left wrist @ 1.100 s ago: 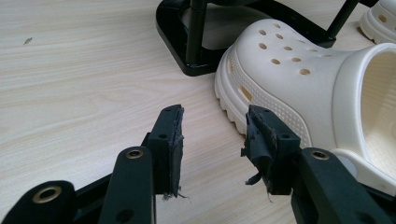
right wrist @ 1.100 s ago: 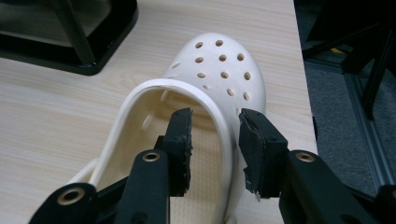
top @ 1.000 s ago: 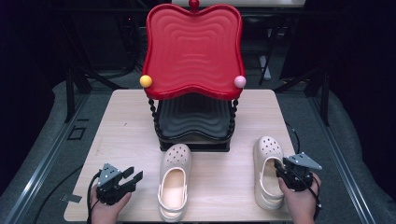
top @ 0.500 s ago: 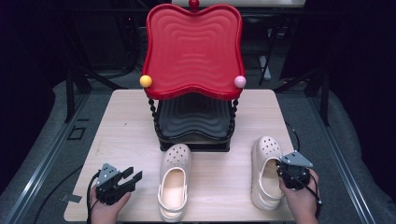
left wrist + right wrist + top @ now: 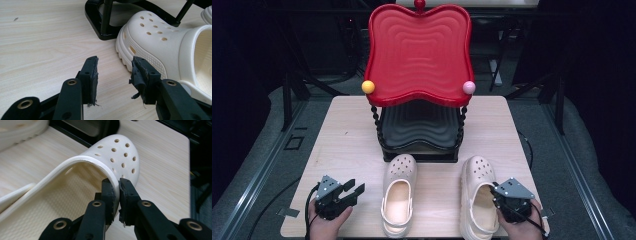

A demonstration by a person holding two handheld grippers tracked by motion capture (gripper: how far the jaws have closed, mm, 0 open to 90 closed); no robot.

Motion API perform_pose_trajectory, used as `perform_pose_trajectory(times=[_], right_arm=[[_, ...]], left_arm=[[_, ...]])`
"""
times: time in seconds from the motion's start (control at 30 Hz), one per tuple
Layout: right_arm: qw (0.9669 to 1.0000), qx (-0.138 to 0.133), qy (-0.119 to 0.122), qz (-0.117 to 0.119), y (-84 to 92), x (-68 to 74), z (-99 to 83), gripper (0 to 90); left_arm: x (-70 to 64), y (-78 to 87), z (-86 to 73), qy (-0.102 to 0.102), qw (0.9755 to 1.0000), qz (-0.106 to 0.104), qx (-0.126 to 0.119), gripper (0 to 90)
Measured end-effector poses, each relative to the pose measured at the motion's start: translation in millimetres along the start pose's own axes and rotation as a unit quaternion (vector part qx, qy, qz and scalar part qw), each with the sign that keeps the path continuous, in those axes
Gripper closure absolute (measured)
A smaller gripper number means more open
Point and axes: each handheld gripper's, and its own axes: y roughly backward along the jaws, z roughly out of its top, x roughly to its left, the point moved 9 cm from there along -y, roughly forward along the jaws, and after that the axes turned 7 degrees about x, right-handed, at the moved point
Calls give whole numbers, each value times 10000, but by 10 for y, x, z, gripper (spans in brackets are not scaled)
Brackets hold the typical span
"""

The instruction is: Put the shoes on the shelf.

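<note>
Gripping the right clog (image 5: 477, 197) by its rim is the step in hand, and it looks best done by keeping the bite deep enough on that thin edge before any lift. The right gripper (image 5: 117, 192) has its jaws closed narrow on the side wall of the shoe's opening, one pad inside and one outside; they have just been closing, with the rim between them. Since the foam wall is soft and springy, I judge that a pinch this near the lip could slip off if the shoe is swung fast, so a slow, level lift with the toe kept pointing at the rack (image 5: 419, 132) seems wise. The shoe will likely hang toe-heavy from a side grip, so the wrist should be ready to tilt.

The left gripper (image 5: 113, 72) hovers over the table (image 5: 347, 130) with its jaws wide and nothing between them, just beside the left clog (image 5: 160, 45), not touching it.

Both clogs are cream foam with round holes over the toe and a ridged sole. The right one lies near the table's front right edge, toe towards the rack; the left one (image 5: 399, 200) lies beside it, apart, just in front of the rack's black lower shelf. Above that sits a red wavy shelf (image 5: 419, 55).
</note>
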Motion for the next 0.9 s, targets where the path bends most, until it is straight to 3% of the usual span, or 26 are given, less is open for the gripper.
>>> perform_pose_trajectory(times=[0.13, 0.17, 0.23, 0.33, 0.53, 0.9], right_arm=[[9994, -67, 263, 197, -9, 253, 121, 826], [9991, 66, 340, 263, -9, 298, 125, 826], [9988, -68, 351, 330, -67, 383, 179, 826], [9980, -3, 463, 432, -139, 499, 227, 826], [9964, 0, 721, 445, -274, 670, 356, 825], [9951, -52, 838, 528, -408, 838, 507, 824]], left_arm=[[-16, 3, 1, -18, 10000, -10, -6, 563], [-18, 5, -2, -33, 10000, -14, 17, 564], [-23, 3, -3, -37, 10000, -25, 16, 564], [-25, -2, -8, -32, 10000, -18, 29, 564], [-34, -10, -8, -47, 10000, -38, 27, 564], [-36, -15, -9, -49, 10000, -47, 28, 564]])
